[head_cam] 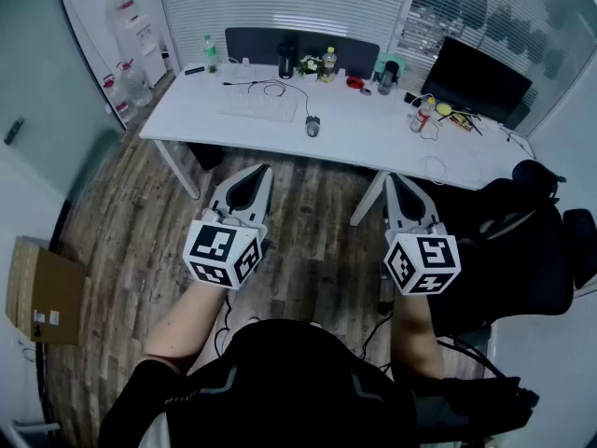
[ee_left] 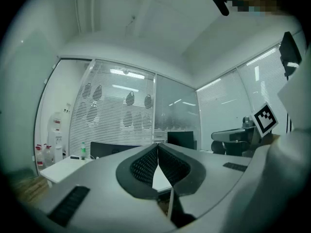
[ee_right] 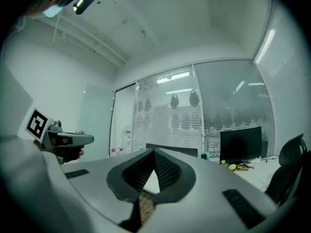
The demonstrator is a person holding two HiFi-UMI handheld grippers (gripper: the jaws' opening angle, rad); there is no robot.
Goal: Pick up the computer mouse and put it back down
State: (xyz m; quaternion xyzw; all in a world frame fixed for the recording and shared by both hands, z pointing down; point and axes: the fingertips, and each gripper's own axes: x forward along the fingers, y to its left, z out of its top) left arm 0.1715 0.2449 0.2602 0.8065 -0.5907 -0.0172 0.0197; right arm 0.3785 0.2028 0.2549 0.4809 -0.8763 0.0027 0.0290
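Jaws of left gripper (head_cam: 262, 174) and right gripper (head_cam: 393, 183) are closed, empty, well short of computer mouse (head_cam: 312, 126).

Cool, even office light fills all three views. The white worktop (head_cam: 373, 133) shows bright, with a soft shadow on the floor (head_cam: 308, 222) beneath it. Strip lights (ee_left: 127, 73) glare through the blinds (ee_left: 112, 115). Both gripper views bend strongly and darken to black at their corners; the head view curves at its edges.
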